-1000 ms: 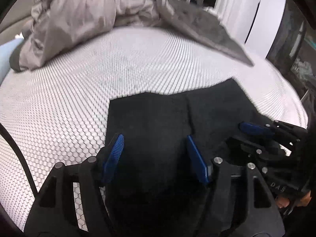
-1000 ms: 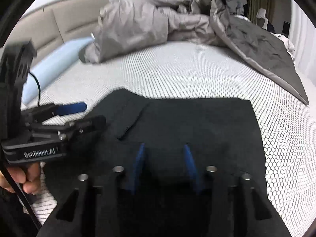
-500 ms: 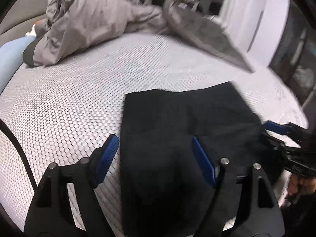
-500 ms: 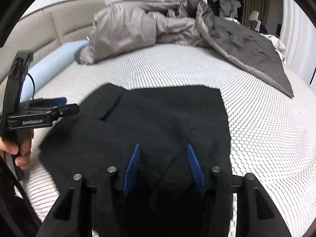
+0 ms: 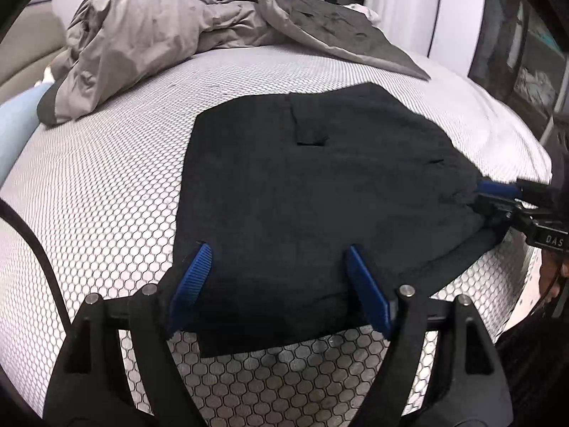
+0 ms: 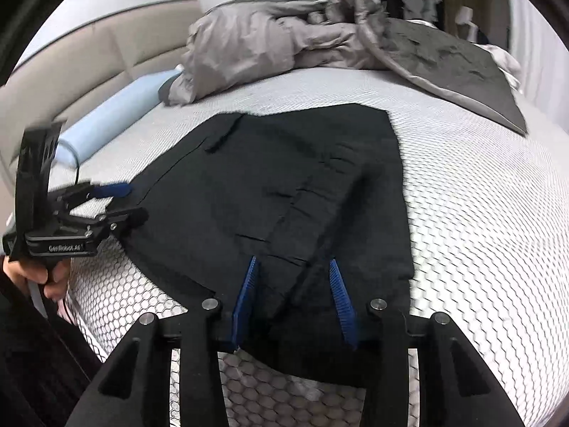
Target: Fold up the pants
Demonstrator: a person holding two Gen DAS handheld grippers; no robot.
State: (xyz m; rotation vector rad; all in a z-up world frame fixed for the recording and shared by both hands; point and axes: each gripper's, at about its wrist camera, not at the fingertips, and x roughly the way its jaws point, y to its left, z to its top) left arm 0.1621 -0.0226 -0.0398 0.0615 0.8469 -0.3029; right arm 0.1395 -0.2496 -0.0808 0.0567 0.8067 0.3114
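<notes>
Black pants (image 5: 302, 178) lie spread flat on the bed's honeycomb-patterned cover (image 5: 106, 185). My left gripper (image 5: 277, 252) stands open and wide over the pants' near edge, with cloth lying between its blue pads (image 5: 192, 277) but not pinched. In the right wrist view the pants (image 6: 284, 163) show creases and a raised fold running toward my right gripper (image 6: 292, 261). Its jaws are closing around that fold, and the pads stand clear of the cloth. Each view also shows the other gripper: the right gripper (image 5: 498, 195) at the pants' right edge, the left gripper (image 6: 121, 203) at their left edge.
A crumpled grey duvet (image 6: 266, 35) lies across the far side of the bed. A light blue pillow (image 6: 113, 114) rests against the beige headboard (image 6: 89, 64) at the left. A hand (image 6: 39, 274) holds the left gripper's handle. The bed's near edge lies just below both grippers.
Both grippers have drawn back toward the bed's near edge, so more of the pants now shows ahead of them. The left jaws have widened. The pants lie spread wider.
</notes>
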